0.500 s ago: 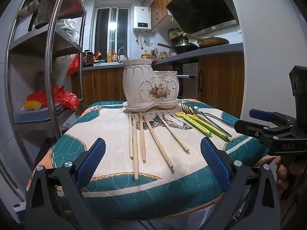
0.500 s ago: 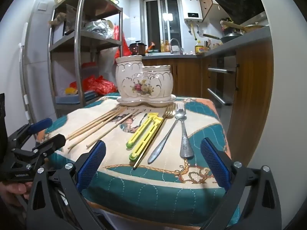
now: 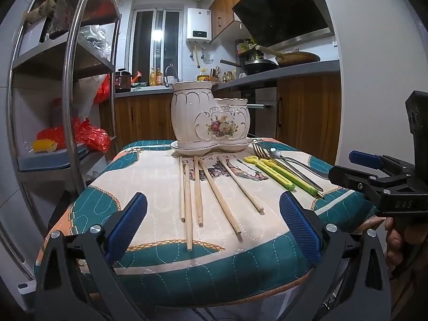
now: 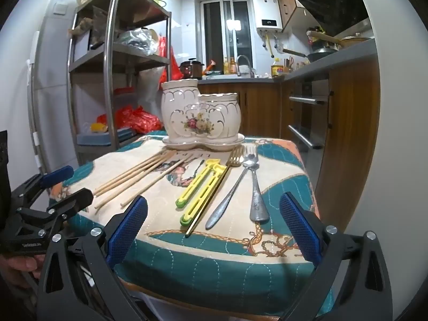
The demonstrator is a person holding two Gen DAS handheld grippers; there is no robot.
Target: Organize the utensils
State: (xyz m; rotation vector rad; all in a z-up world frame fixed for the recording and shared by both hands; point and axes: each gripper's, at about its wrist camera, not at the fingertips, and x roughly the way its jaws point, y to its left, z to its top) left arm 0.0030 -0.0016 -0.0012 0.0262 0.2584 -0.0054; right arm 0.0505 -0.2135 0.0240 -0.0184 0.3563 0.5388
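Kitchen table with quilted cloth (image 4: 230, 262): chopsticks (image 3: 199, 187), forks and spoons (image 4: 240, 184) lie before the ceramic holder (image 4: 200, 115). Left gripper (image 3: 212, 227) and right gripper (image 4: 212, 227) hover, jaws apart, empty. Thin round sticks may roll from a pinch.

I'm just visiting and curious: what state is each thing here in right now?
Left tongs: open, empty.
Right tongs: open, empty.
Ceramic holder: upright on its saucer, no utensils showing.
Wooden chopsticks: lying loose on the cloth.
Yellow-green utensils: lying flat.
Fork: lying flat.
Spoon: lying flat.
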